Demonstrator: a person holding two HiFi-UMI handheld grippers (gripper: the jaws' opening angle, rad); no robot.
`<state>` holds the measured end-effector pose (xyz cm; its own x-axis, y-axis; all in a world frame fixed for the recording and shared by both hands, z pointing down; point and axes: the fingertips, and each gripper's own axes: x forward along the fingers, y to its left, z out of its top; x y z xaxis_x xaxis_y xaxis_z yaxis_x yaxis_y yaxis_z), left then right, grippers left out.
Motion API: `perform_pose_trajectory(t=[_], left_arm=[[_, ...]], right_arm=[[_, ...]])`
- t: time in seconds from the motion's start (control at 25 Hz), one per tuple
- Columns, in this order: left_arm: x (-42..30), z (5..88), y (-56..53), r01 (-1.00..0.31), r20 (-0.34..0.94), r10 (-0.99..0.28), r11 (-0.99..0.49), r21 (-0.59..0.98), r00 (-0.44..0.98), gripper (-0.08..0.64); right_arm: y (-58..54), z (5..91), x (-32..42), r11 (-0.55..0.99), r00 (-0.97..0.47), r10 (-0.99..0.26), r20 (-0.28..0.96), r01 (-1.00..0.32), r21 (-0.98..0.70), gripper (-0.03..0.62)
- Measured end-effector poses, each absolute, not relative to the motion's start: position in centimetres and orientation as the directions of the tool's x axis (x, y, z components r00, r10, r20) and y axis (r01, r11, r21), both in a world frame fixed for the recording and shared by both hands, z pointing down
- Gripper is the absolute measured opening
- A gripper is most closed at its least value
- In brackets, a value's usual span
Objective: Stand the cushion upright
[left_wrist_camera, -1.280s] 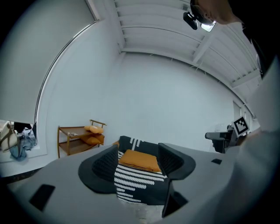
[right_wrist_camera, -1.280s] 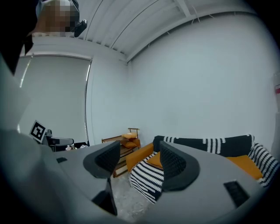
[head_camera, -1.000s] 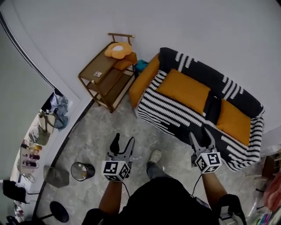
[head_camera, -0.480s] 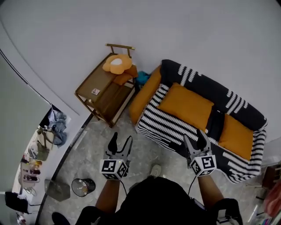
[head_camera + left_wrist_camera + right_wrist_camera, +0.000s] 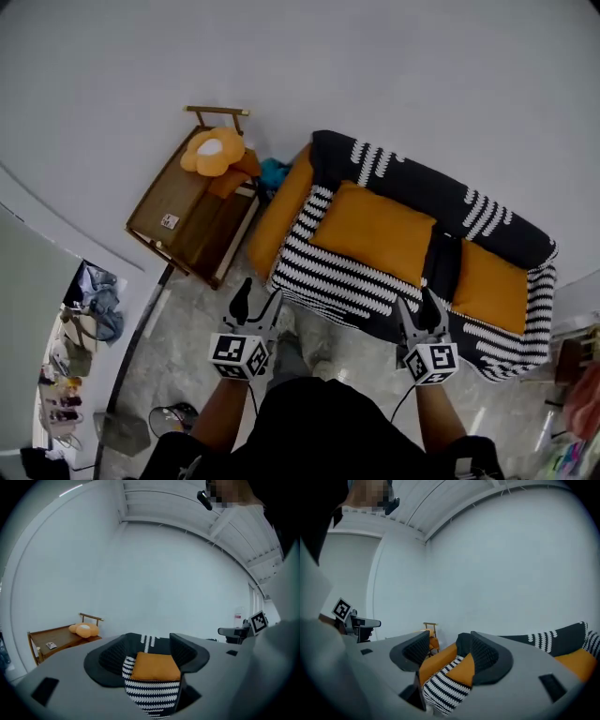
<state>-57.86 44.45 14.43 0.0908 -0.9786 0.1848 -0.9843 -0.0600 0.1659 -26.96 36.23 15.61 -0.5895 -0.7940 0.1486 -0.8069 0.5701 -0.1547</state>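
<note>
Left claw [image 5: 258, 298] and right claw [image 5: 418, 313] are hovering spread and empty before the sofa [image 5: 342, 274], aiming toward the flat-lying cushion [image 5: 375, 230], probably preparing a two-sided lift.

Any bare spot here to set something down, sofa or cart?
Cart top is bare between the flower plush and a small card. Floor in front of the cart is bare. Sofa seat is crowded: two orange cushions cover it.
</note>
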Motion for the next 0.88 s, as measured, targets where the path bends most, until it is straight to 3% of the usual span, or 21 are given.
perform_pose_trajectory(t=[0.24,0.48,0.88], left_arm=[[-59.3,15.8,36.5,-0.977,0.203,-0.965,-0.133,0.167,0.166,0.304],[-61.5,16.4,26.1,-0.962,0.217,-0.945,-0.212,0.172,0.247,0.304],[-63.7,17.6,15.2,-0.931,0.234,-0.909,-0.299,0.209,0.345,0.304]], right_arm=[[30.5,16.8,-26.8,0.472,-0.494,-0.853,0.169,-0.868,-0.157,0.281],[22.6,15.2,-30.1,0.462,-0.459,-0.872,0.171,-0.886,-0.023,0.270],[14.9,15.8,-29.7,0.315,-0.324,-0.920,0.218,-0.946,-0.078,0.270]])
